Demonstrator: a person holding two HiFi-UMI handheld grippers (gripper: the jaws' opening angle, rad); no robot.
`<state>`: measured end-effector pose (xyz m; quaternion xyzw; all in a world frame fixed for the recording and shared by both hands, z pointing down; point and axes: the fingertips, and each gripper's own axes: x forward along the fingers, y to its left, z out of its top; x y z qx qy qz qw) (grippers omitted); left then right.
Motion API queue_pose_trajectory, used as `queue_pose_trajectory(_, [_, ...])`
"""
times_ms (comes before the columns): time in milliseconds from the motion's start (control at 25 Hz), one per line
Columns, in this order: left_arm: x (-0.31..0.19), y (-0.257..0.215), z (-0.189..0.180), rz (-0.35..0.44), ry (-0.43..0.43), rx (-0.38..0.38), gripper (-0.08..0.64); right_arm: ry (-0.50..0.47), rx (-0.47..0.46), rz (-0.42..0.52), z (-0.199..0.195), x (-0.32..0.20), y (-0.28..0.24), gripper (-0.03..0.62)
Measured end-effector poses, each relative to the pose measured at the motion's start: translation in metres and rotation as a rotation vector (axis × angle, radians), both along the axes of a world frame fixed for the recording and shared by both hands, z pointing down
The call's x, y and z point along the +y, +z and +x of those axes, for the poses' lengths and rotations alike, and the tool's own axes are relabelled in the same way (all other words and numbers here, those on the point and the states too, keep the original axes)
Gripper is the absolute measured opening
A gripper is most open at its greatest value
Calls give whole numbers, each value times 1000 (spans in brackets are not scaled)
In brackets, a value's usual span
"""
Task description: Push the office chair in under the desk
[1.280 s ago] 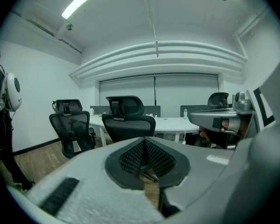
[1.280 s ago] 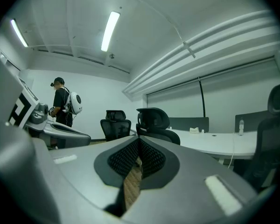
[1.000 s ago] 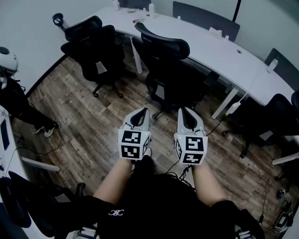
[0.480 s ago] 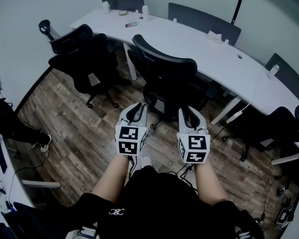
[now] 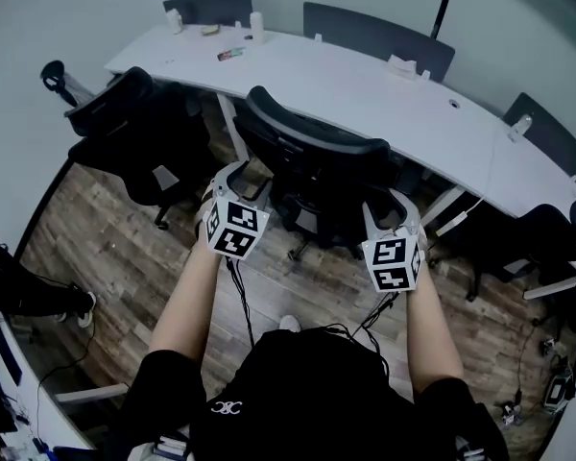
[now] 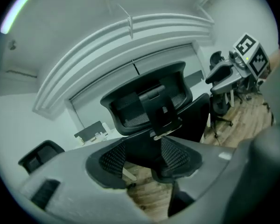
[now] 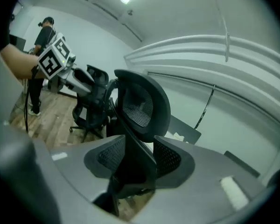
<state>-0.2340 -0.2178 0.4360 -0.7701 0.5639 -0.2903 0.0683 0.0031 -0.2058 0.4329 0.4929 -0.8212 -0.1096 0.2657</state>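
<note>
The left tool (image 5: 236,179) sat at the left edge of the office chair's (image 5: 317,157) backrest. Its jaws were opening and already stood wide. In the left gripper view the chair's dark spine and mesh headrest (image 6: 149,99) filled the gap ahead of the 2 pads, and neither pad pressed on them.

The right tool (image 5: 392,209) sat at the backrest's right edge with its jaws also opening, at a middling spread. In the right gripper view the backrest's dark edge ran down through the gap between the pads. It seemed clear of both, though the view was too close and dark to be sure.

The chair stood between the 2 tools and just ahead of them, facing the curved white worktop (image 5: 365,80). Its backrest was on the tools' side of the worktop's edge.

The other black chair (image 5: 134,133) stood to the left of the left tool, also at the worktop. The wooden floor (image 5: 125,248) lay beneath both tools. In the right gripper view a person (image 7: 41,41) stood well beyond the left tool (image 7: 56,57).
</note>
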Motion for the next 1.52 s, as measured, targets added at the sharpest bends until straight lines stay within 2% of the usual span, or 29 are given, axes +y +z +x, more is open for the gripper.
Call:
queue_pose_trajectory(160, [-55,8,-24,8,54,-202,238,48,143,-13,9,-28,16,227])
queue_pose_trajectory(360, [-104,32,-34,-41,151,-375,245,104,130,-73,13,-44,33,245])
queue_pose_trajectory(520, [-125,47,-33,-93,223,-454,245,113,153,-76,14,-52,36,245])
queue_pose_trajectory(640, [-136,56,-33,-102,240,-499,224,110,98,-113,15,-55,39,242])
queue_pose_trajectory(800, [-140,59,-34,-96,262,-500,212,104,-9,-175,16,-59,44,242])
queue_pose_trajectory(960, [-145,58,-32,-102,266,-508,206,95,-17,-174,17,-64,42,244])
queue_pose_trajectory(1160, [-156,58,-32,-117,251,-482,204,93,-49,-163,17,-76,43,249])
queue_pose_trajectory(1520, [-190,56,-16,-78,254,-448,201,99,-59,-153,38,-123,43,255])
